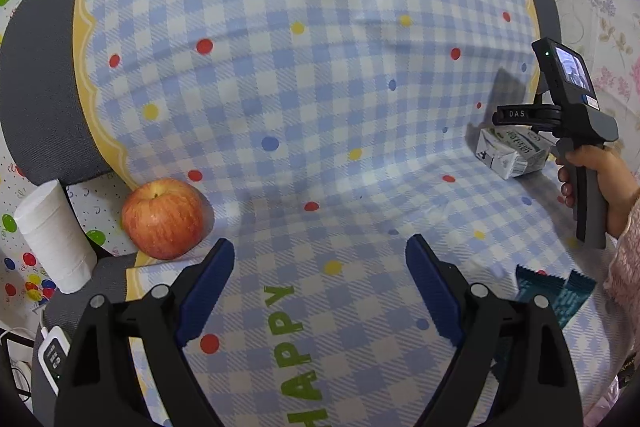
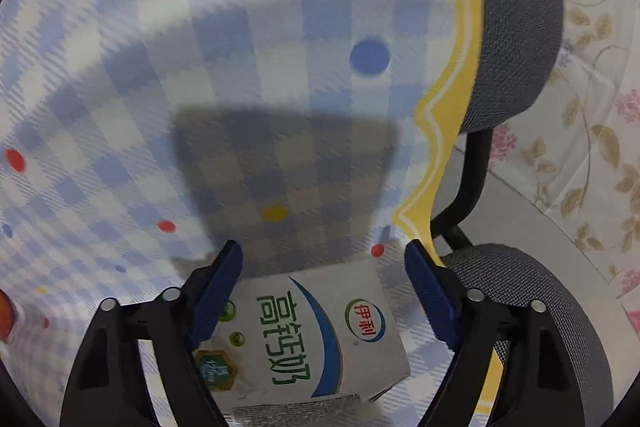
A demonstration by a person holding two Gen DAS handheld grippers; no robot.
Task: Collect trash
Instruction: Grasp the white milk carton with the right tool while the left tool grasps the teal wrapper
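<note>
from the left wrist, the left tool hangs over a table draped in soft blue-and-white checked cloth with coloured dots and a scalloped yellow border; its ribbed blue pads stand wide apart with nothing between them. a round, glossy red apple sits at the cloth's edge, beside a cylinder of white paper roll. a crinkled teal wrapper with zigzag ends lies flat near the tool's right finger. far right, a boxy paper milk carton lies on its side on the cloth, under the right tool, whose grey pistol handle a hand grips, nose pointing down.

from the right wrist, the right tool straddles the carton, blue pads spread wide either side; the left pad seems close against it, the right clearly apart. grey mesh chair cushions show beyond the border.
</note>
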